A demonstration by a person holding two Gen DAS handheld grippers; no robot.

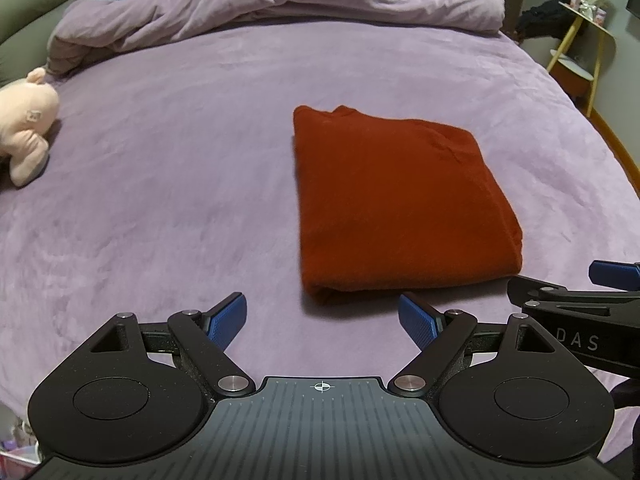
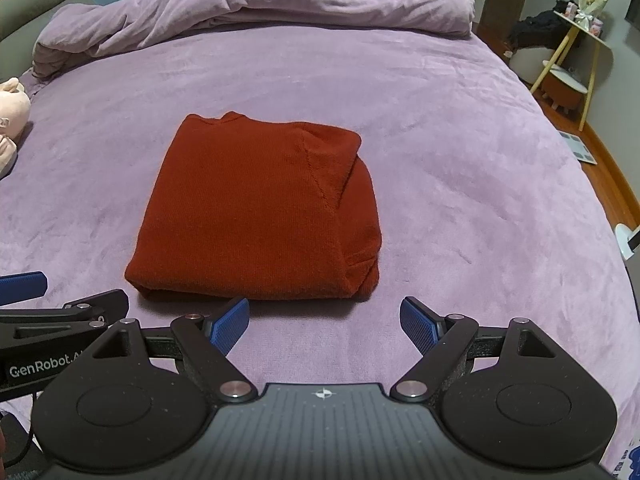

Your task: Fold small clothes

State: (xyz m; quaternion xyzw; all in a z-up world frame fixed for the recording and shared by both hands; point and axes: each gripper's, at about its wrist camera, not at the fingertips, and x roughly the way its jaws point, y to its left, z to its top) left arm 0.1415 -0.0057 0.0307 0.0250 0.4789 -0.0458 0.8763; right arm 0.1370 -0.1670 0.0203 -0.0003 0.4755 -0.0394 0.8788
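Note:
A rust-red knitted garment (image 1: pixel 400 204) lies folded into a neat rectangle on the purple bedspread (image 1: pixel 180 160); in the right wrist view the same garment (image 2: pixel 256 208) sits centre-left. My left gripper (image 1: pixel 322 322) hovers open just short of the garment's near edge, nothing between its blue pads. My right gripper (image 2: pixel 325 324) is open too, near the garment's near right corner, with bare bedspread (image 2: pixel 460 184) between its pads. Each gripper shows at the other view's edge: the right one (image 1: pixel 576 304) and the left one (image 2: pixel 48 312).
A rolled purple duvet (image 1: pixel 280 4) runs along the bed's far side. A pink plush toy (image 1: pixel 26 120) lies at the left edge. Beyond the bed's right side stands a yellow-legged side table (image 2: pixel 576 40) with dark clothes and small items.

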